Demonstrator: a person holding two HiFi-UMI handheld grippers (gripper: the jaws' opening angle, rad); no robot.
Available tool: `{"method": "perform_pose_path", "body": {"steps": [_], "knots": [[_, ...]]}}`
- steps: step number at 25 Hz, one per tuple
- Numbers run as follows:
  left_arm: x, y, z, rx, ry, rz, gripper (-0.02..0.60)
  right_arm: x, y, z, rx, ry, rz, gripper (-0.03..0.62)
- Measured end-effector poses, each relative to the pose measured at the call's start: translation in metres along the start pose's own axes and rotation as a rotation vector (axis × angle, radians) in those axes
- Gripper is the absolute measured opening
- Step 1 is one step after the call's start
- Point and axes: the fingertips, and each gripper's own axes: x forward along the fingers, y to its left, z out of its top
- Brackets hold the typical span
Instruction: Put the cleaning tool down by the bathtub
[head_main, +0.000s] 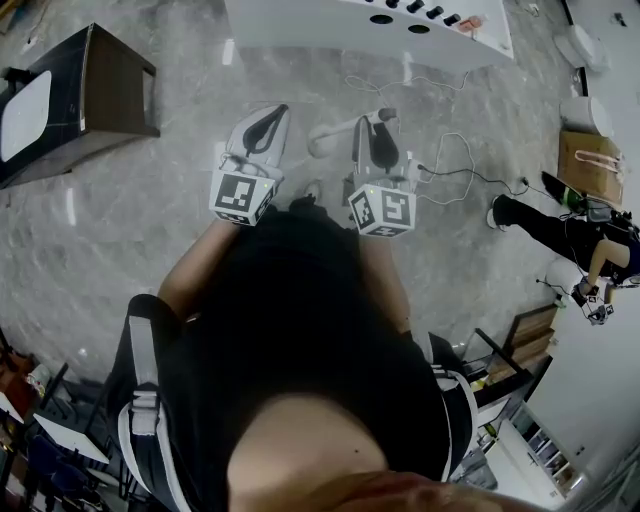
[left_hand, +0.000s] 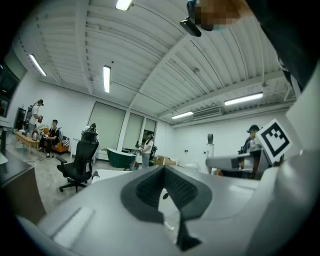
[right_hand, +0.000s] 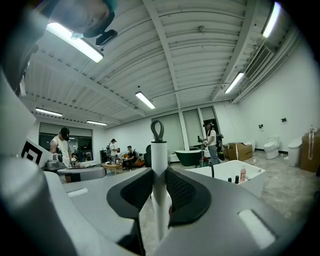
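My right gripper (right_hand: 159, 181) clamps the white loop-topped cleaning tool (right_hand: 158, 152); a slack pinch could drop it short of the white bathtub (right_hand: 234, 173)

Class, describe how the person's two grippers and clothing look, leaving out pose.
Both the left gripper and right gripper have pale grey bodies, dark textured pads on the jaws, and a cube with black-and-white square markers. The person wears a black top.
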Motion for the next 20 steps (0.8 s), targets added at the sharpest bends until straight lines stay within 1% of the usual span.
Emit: {"method": "perform_pose_path", "body": {"steps": [5,11,17,20], "knots": [[-0.013,0.017,-0.002,-0.007,0.009,0.003,0.008,0.001,0.011,-0.001,0.024,-0.006,-0.017,0.089],[-0.024,0.037,-0.005,-0.009,0.015,-0.007,0.008,0.006,0.024,-0.003,0.014,-0.004,-0.039,0.089],[-0.014,0.042,-0.007,-0.007,0.014,-0.015,0.008,0.013,0.02,-0.002,-0.003,-0.007,-0.054,0.089],[0.0,0.038,-0.007,-0.008,0.01,-0.014,0.008,0.019,0.008,-0.002,0.001,-0.009,-0.052,0.089]]}}
